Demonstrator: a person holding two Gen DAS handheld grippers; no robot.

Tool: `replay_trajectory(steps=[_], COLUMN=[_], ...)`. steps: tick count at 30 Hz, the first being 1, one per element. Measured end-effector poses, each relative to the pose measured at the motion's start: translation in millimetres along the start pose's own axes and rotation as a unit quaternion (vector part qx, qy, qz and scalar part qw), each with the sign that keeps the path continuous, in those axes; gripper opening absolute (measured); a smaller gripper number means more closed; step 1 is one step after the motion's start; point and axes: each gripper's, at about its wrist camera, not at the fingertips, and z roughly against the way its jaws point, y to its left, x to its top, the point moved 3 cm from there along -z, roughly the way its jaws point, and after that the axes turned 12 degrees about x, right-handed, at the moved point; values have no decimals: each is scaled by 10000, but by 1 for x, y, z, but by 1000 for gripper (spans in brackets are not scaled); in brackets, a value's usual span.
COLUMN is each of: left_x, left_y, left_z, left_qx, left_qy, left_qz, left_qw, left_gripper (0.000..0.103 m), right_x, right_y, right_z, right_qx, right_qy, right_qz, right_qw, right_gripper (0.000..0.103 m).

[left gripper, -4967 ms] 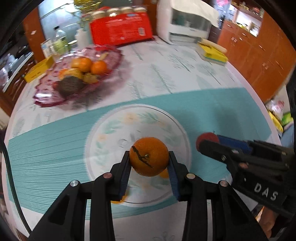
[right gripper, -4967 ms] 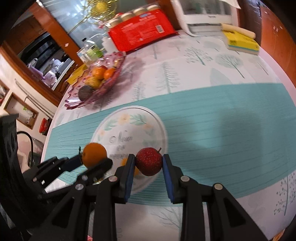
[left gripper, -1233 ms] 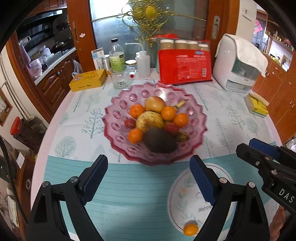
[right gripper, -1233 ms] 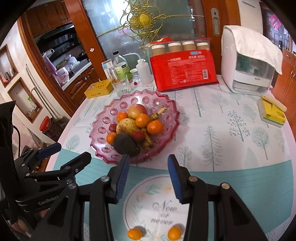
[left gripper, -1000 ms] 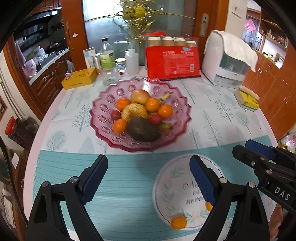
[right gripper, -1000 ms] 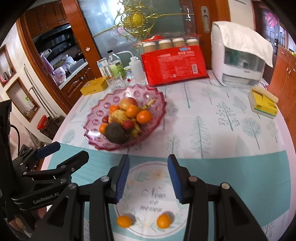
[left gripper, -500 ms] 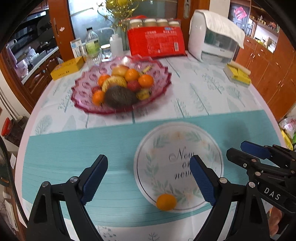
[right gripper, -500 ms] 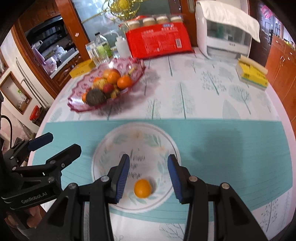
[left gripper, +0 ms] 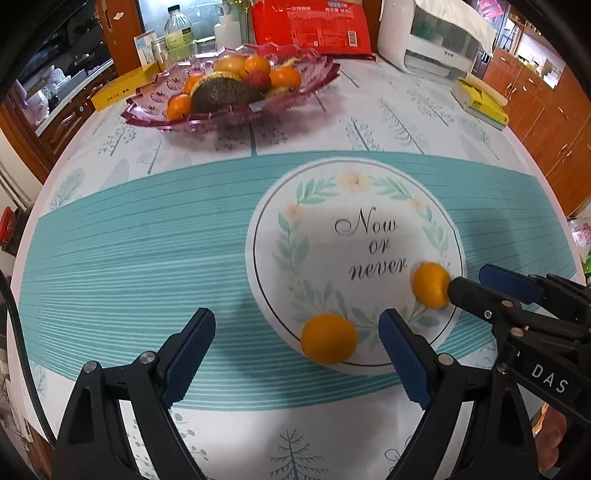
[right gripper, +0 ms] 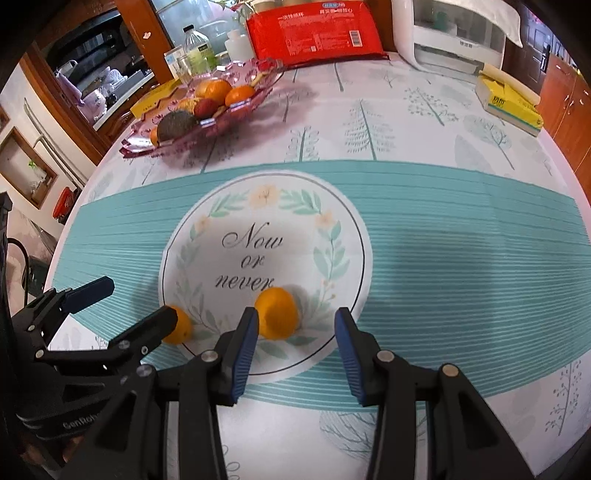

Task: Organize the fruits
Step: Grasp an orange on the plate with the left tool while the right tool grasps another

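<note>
Two small oranges lie on the white round mat printed "Now or never". One orange sits at the mat's near edge, just ahead of my open left gripper and nearer its right finger. The other orange lies just ahead of my open right gripper, close to its left finger; it also shows in the left wrist view. Both grippers are empty. The pink glass fruit dish with oranges, an apple and an avocado stands at the far left; the right wrist view shows it too.
Behind the dish stand bottles, a yellow box, a red package and a white appliance. A yellow pack lies at the far right. The table edge curves close on both sides.
Both grippers let their fruit go in the dish, then came back and down low over the mat. The two small oranges now lie just ahead of the open fingers.
</note>
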Motion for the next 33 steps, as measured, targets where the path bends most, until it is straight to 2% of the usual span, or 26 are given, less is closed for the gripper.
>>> replay_trajectory(steps=[10, 17, 20, 25, 26, 31, 33], left_x=[-13, -13, -11, -12, -12, -10, -10], left_y=[4, 8, 5, -5, -6, -9, -11], left_z=[-12, -17, -18, -22, -23, -24, -24], left_qx=[-26, -261, -362, -464, -463, -570, -644], left_qy=[148, 197, 201, 248, 264, 241, 225], left_qz=[101, 266, 261, 114, 97, 99, 89], left_qw=[9998, 9991, 9988, 9986, 9985, 9980, 9976], left_gripper=[89, 80, 74, 61, 55, 48, 39], right_x=[-5, -2, -2, -5, -6, -7, -8], right_y=[4, 9, 8, 11, 12, 14, 13], right_z=[-12, -20, -24, -31, -31, -32, -32], right_qx=[61, 61, 55, 64, 55, -5, 0], right_qy=[96, 134, 153, 258, 247, 199, 195], right_qz=[172, 272, 267, 368, 394, 474, 468], right_qw=[9998, 9995, 9995, 9990, 9989, 9987, 9987], right_gripper=[43, 43, 42, 31, 31, 31, 31])
